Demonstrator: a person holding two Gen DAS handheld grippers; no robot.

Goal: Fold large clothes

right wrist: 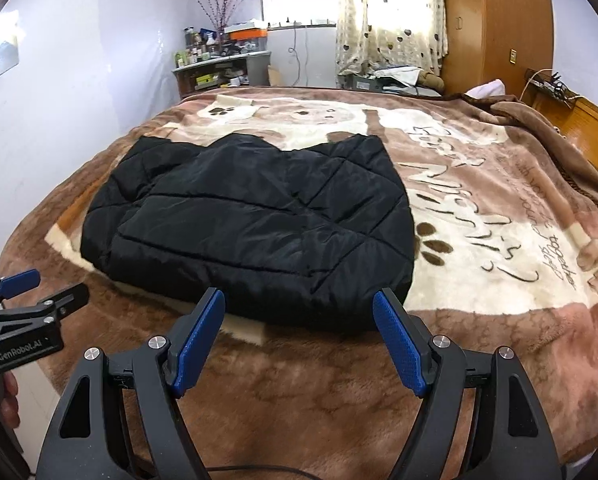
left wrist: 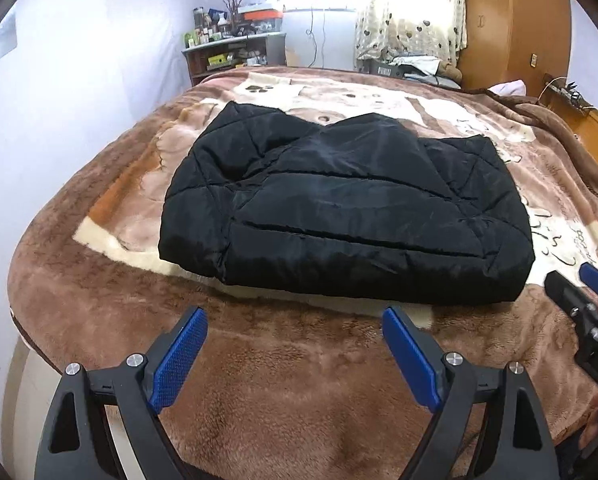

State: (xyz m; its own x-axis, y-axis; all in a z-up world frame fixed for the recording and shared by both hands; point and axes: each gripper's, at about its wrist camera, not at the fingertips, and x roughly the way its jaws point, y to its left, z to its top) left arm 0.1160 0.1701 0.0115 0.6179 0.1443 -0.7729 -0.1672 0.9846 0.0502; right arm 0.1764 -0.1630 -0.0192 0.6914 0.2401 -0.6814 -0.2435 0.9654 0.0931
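A black quilted jacket (left wrist: 339, 208) is seen folded into a compact bundle on the brown blanket (left wrist: 283, 392) of the bed. Just short of its near edge, the left claw (left wrist: 295, 344) and the right claw (right wrist: 299, 328) are held with fingers spread wide, nothing gripped, clear of the fabric.

I count one folded black jacket (left wrist: 339, 208) ahead of my two spread-open grippers, on one blanket (left wrist: 299, 392).
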